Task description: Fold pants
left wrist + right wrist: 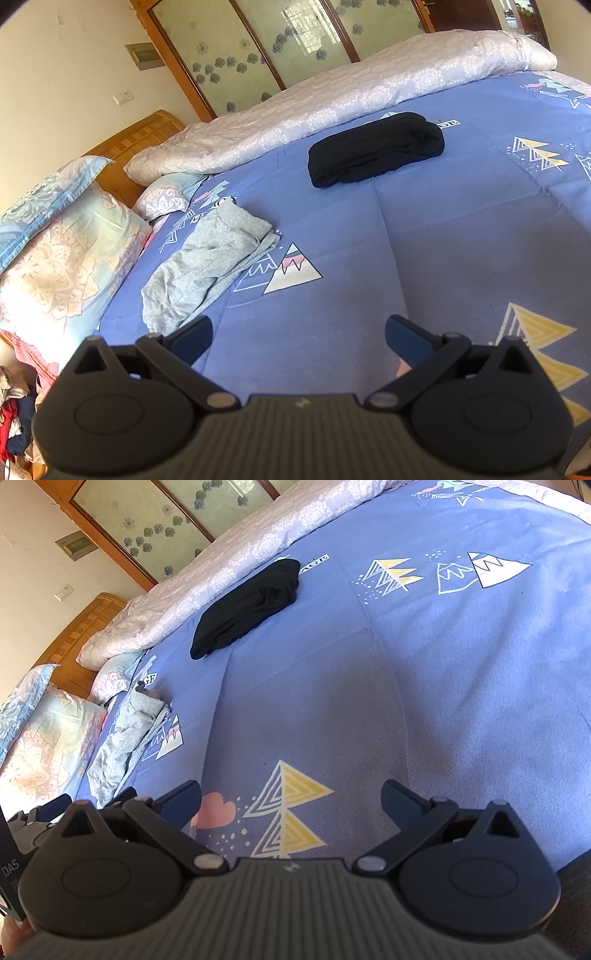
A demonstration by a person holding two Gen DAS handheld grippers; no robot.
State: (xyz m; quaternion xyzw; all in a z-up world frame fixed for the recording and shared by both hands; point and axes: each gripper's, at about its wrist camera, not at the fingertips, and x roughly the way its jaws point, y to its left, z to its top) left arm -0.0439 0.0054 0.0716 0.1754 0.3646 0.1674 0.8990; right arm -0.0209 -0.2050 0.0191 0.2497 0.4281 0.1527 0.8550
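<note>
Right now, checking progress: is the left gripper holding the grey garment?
No, the left gripper is open and holds nothing, while the grey garment lies crumpled on the blue bedspread.

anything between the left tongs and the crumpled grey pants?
Nothing visible. The left tongs are open and empty above bare blue bedsheet; the grey pants lie just ahead to their left. The folded black garment sits farther away, off that path.
</note>
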